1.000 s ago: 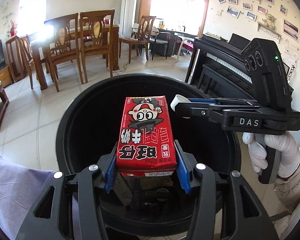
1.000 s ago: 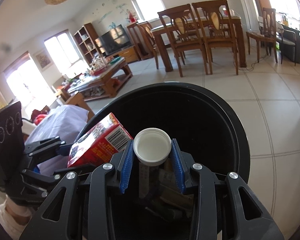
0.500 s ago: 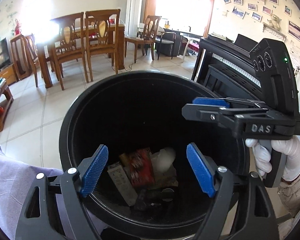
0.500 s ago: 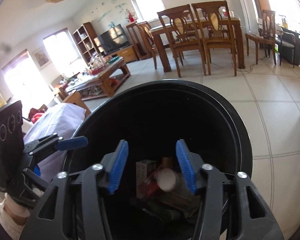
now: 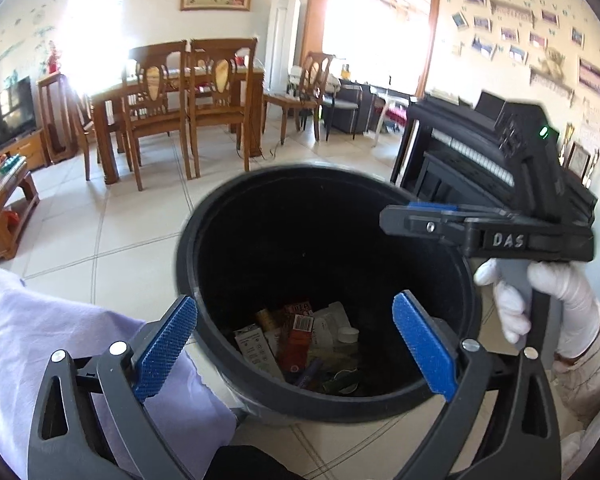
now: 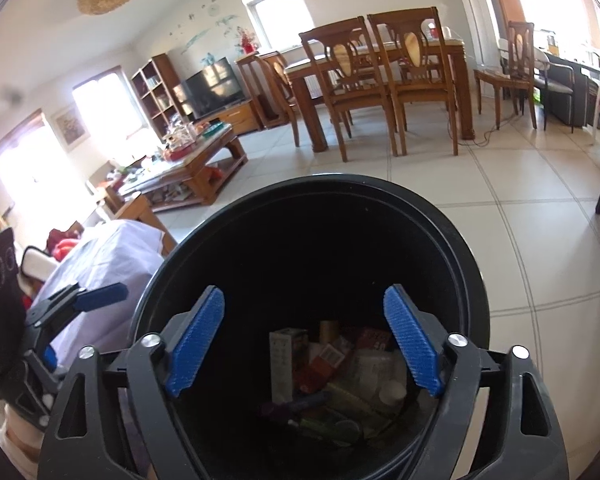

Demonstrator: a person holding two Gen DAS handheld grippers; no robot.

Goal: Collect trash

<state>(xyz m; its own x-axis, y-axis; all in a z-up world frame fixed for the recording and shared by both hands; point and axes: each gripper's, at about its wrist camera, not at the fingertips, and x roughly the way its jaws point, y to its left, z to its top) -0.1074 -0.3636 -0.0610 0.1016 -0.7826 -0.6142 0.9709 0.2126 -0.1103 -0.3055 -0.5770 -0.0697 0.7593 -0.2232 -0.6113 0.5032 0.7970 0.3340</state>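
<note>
A round black trash bin (image 5: pixel 204 236) stands on the tiled floor; it also fills the right wrist view (image 6: pixel 452 232). At its bottom lie the red milk carton (image 5: pixel 296 340), the white bottle cap (image 5: pixel 348 335) and other small packaging. In the right wrist view the carton (image 6: pixel 374 338) and cap (image 6: pixel 392 392) show too. My left gripper (image 5: pixel 296 344) is open and empty above the bin's near rim. My right gripper (image 6: pixel 304 340) is open and empty above the bin; it also shows in the left wrist view (image 5: pixel 432 208).
A lilac cloth-covered surface (image 5: pixel 40 340) lies left of the bin. A wooden dining table with chairs (image 5: pixel 172 92) stands behind, a black piano (image 5: pixel 460 152) to the right, and a low coffee table (image 6: pixel 188 168) with clutter to the left.
Both grippers opened a second ago: the red carton and the white cap fell into the bin. Since then both grippers have drawn back and up a little, jaws wider.
</note>
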